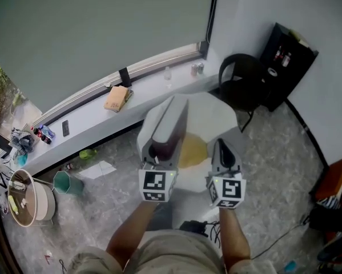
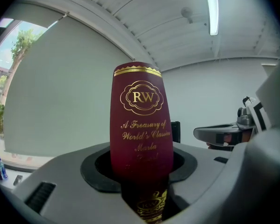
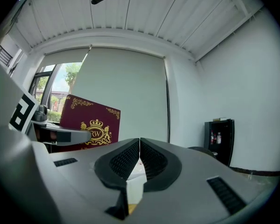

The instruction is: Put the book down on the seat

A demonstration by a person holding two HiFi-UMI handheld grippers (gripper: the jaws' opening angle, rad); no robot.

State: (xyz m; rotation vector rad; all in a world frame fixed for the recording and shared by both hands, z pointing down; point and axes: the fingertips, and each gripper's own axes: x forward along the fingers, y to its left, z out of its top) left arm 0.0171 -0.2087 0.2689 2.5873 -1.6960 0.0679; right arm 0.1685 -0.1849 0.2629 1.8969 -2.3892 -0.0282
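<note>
A dark red book [image 1: 172,124] with gold lettering stands upright, spine up, in my left gripper [image 1: 157,150], whose jaws are shut on its lower end. In the left gripper view the spine [image 2: 142,120] rises between the pads of the left gripper [image 2: 144,185]. The book hangs above the white seat [image 1: 216,116], which has a yellowish patch [image 1: 192,152]. My right gripper [image 1: 222,147] is beside it to the right, over the seat, shut with nothing in it [image 3: 140,158]. The right gripper view shows the book's cover [image 3: 90,122].
A black chair [image 1: 244,81] and a black shelf unit [image 1: 288,53] stand at the back right. The window ledge [image 1: 91,116] carries a brown box [image 1: 117,98] and small bottles. A teal bin [image 1: 65,182] and a round basket [image 1: 25,201] sit on the floor at left.
</note>
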